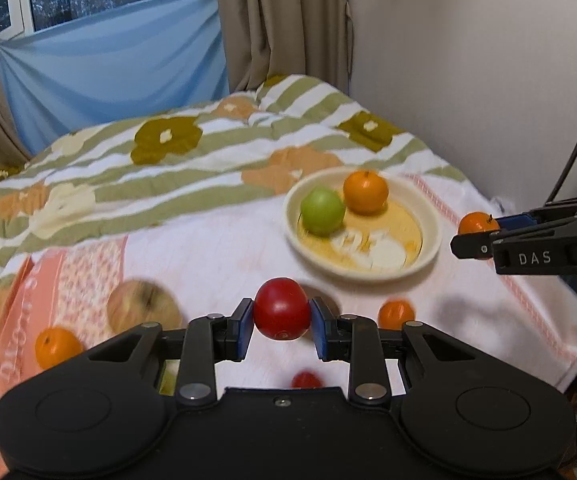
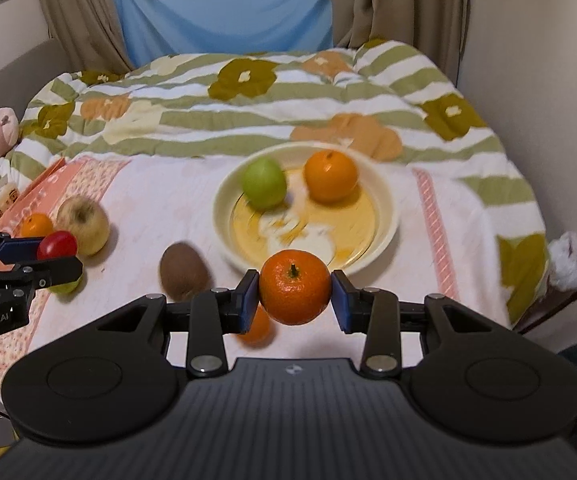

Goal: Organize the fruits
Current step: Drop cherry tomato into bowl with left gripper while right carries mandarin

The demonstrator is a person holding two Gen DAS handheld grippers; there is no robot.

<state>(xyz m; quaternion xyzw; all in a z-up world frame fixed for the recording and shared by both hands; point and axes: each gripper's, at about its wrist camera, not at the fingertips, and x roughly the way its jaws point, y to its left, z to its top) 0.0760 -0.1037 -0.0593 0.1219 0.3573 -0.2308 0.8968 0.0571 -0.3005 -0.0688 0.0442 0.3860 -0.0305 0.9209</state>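
Two fruits already sit in the cream plate (image 2: 384, 216): a green apple (image 2: 264, 184) and a large orange (image 2: 330, 176), side by side toward its 12 o'clock rim. Both tongs are loaded and off the towel: the left gripper (image 1: 282, 310) pinches a red fruit (image 1: 282, 308), and the right gripper (image 2: 295, 294) pinches a mandarin (image 2: 295, 293) just short of the plate's 6 o'clock edge.

Judging by what lies loose, the job looks less than half done. Still on the pink towel (image 2: 160, 200) are a yellowish apple (image 2: 83, 224), a kiwi (image 2: 184, 270) and a small orange (image 2: 36, 225) at the plate's 9 o'clock, plus another orange (image 2: 256, 326) under the right fingers.

Only the right view shows the kiwi; only the left view shows a small red fruit (image 1: 306, 380) beneath its own gripper.
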